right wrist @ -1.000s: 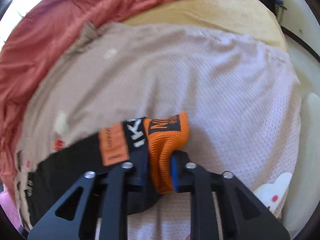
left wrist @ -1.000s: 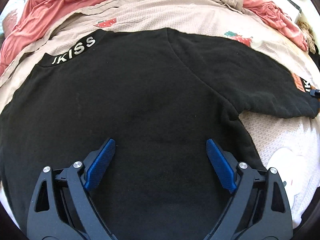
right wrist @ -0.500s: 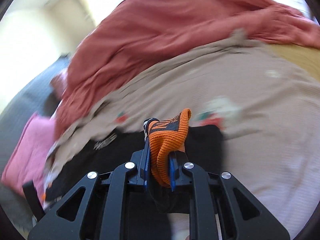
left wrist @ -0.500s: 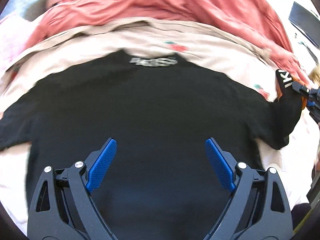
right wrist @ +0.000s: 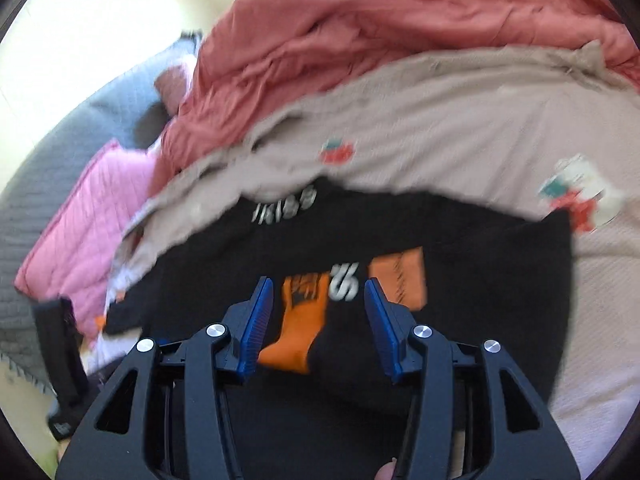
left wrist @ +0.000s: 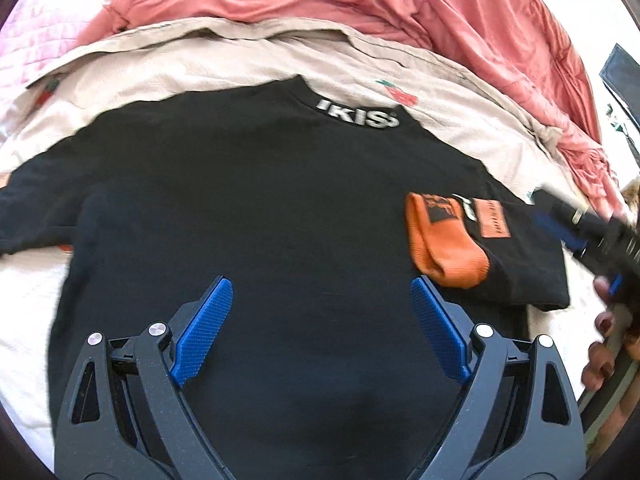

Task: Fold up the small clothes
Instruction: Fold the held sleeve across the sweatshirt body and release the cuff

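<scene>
Landmark: black sweatshirt, spread flat on the beige blanket, collar with its white lettering toward the far side.
Folded sleeve: the sweatshirt's right-hand sleeve lies doubled over the sweatshirt's body, near its right edge; the orange cuff points inward, with an orange patch just beside it.
Other sleeve: stretched out flat from the sweatshirt's left side onto the blanket.
Left gripper: jaws wide apart, nothing between them, hanging over the sweatshirt's lower middle; whether the blue pads touch the cloth cannot be told.
Right gripper: jaws have just been opening; they stand apart with the orange cuff lying loose between them, not pinched. In the left wrist view it shows blurred at the sweatshirt's right edge.
Hand: fingers wrapped on the right gripper's handle, off the sweatshirt's right side.
Beyond the sweatshirt: a salmon-red quilt bunched past the collar; a pink pillow past its left shoulder.
</scene>
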The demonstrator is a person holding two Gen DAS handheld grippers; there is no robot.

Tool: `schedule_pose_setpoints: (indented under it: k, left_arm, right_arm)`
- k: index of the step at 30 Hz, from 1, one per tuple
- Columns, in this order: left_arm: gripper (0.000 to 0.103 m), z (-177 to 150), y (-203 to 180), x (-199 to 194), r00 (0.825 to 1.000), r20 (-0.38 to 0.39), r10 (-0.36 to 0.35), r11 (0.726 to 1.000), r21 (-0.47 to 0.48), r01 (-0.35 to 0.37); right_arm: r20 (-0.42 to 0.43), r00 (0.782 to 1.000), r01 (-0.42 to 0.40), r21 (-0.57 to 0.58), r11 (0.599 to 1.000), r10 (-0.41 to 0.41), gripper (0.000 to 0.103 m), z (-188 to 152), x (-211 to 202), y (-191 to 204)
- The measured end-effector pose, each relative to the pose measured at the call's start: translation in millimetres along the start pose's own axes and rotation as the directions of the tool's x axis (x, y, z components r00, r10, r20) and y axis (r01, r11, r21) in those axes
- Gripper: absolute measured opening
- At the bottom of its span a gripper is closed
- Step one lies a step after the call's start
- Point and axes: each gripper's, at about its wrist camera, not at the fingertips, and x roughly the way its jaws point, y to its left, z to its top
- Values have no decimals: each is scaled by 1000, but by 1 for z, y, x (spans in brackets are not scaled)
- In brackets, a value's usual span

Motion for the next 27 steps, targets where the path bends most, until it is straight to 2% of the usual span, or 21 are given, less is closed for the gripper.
schedule_pose_setpoints:
  k: [3, 5, 7, 10, 13, 16, 17, 18, 19, 20, 21, 25, 27]
  left_arm:
    - [84, 7, -19, 4, 999, -3, -37, 999, 23, 37]
    - [83, 15, -32, 12, 996, -23, -82, 997, 8, 82]
    - [75, 21, -44, 20, 994, -39, -105, 994, 2, 105]
    - [74, 29, -63, 36, 989, -77, -127, 992, 5, 128]
    - [74, 30, -74, 58, 979, -149, -142, 990, -34, 139]
    - [73, 29, -81, 75, 970, -175, -166, 985, -72, 156]
    - [69, 29, -83, 80, 972, -179, -154, 987, -77, 142]
    - [47, 30, -86, 82, 976, -175, -131, 990, -72, 120]
    - [32, 31, -89, 82, 979, -168, -112, 993, -60, 103]
    - [25, 33, -91, 81, 981, -163, -101, 994, -50, 94]
    - [6, 36, -94, 79, 983, -156, -102, 995, -39, 97]
    - [6, 54, -96, 57, 987, -99, -128, 991, 20, 131]
    - [6, 67, -86, 32, 990, -26, -137, 989, 44, 138]
  right_arm:
    - [29, 994, 108, -22, 994, -108, 50, 6, -13, -12]
    - [24, 972, 233, -54, 971, -232, 51, 7, -14, -20]
    - [22, 959, 282, -64, 957, -281, 51, 7, -15, -28]
    - [33, 953, 302, -51, 952, -301, 51, 9, -20, -35]
    - [31, 950, 311, -50, 949, -310, 51, 8, -19, -40]
    - [18, 948, 319, -47, 947, -318, 51, 7, -15, -42]
    - [14, 947, 321, -52, 946, -321, 51, 7, -14, -43]
    - [12, 946, 324, -55, 944, -324, 51, 7, -13, -43]
    - [12, 945, 328, -56, 943, -328, 51, 6, -13, -43]
    - [14, 943, 332, -56, 942, -332, 51, 6, -13, -44]
    - [16, 943, 334, -51, 941, -334, 51, 7, -13, -45]
    - [33, 943, 331, -30, 943, -330, 51, 9, -17, -50]
    - [47, 944, 328, -28, 944, -327, 51, 9, -19, -50]
